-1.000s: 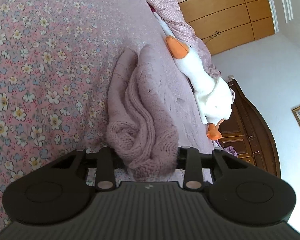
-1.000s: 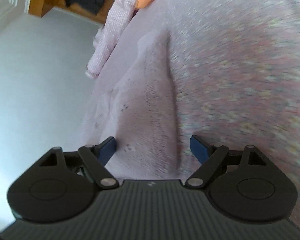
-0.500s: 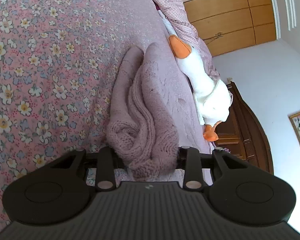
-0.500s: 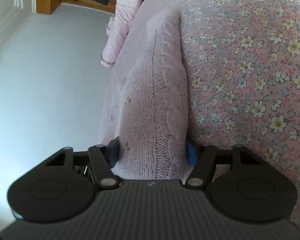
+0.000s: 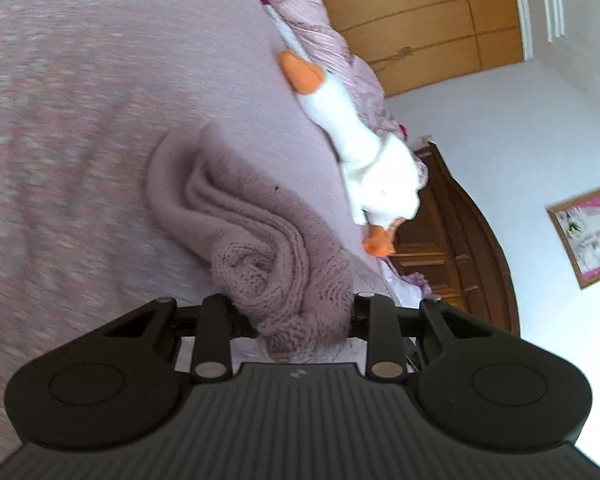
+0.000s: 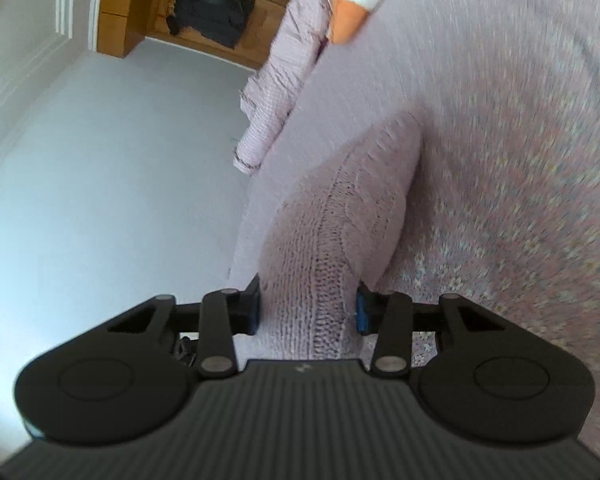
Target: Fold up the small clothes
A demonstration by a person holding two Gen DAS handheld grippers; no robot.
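Two grippers: both are seen closed on one mauve cable-knit garment (image 5: 256, 216), each at a different end.
Left gripper (image 5: 300, 316): black, two-fingered; its jaws are pressed in against a bunched, rolled end of the knit, which fills the gap between them completely.
Right gripper (image 6: 308, 312): black with blue pads (image 6: 362, 312); the pads are drawn in against both sides of a narrow, ribbed stretch of the same knit.
Mauve knit garment: it is gathered into long folds and extends from each gripper away across the pink floral bedspread (image 5: 60, 120), on which its far part rests.
Pink floral bedspread: it is shown blurred in both views; the small flower print is made out only near the right gripper.
White plush goose with orange beak and feet (image 5: 364, 160): it lies along the far edge of the bed, near the garment but apart from it.
Pink checked cloth (image 6: 284, 80): it hangs over the bed's edge beyond the goose.
Wooden wardrobe (image 5: 420, 24): it stands against the white wall behind the bed.
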